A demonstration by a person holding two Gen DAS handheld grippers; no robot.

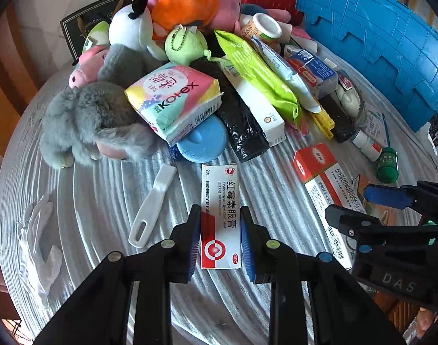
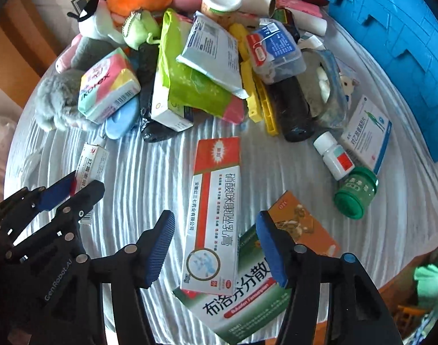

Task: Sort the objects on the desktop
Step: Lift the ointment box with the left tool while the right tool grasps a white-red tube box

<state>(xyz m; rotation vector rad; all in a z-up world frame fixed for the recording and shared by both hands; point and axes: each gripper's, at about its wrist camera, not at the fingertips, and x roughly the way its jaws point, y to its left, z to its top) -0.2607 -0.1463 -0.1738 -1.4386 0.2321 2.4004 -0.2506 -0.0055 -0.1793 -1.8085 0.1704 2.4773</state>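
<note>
A small red-and-white eye ointment box (image 1: 220, 215) sits between the blue pads of my left gripper (image 1: 220, 230), which is shut on its long sides. The right wrist view shows this gripper (image 2: 75, 191) at the left with the box (image 2: 92, 161) sticking out of it. My right gripper (image 2: 216, 247) is open over a long red-and-white cream box (image 2: 216, 201); its pads stand clear of the box on both sides. That box lies across a green medicine box (image 2: 247, 302) beside an orange box (image 2: 305, 224). In the left wrist view the right gripper (image 1: 359, 205) is at the right edge.
Plush toys (image 1: 176, 0), a Kotex pack (image 1: 176, 100), pouches and boxes are piled at the back of the striped cloth (image 1: 104, 201). A blue crate (image 1: 377, 43) stands at the right. A white bottle (image 2: 334, 158), a green jar (image 2: 355, 192) and a white scoop (image 1: 150, 207) lie loose.
</note>
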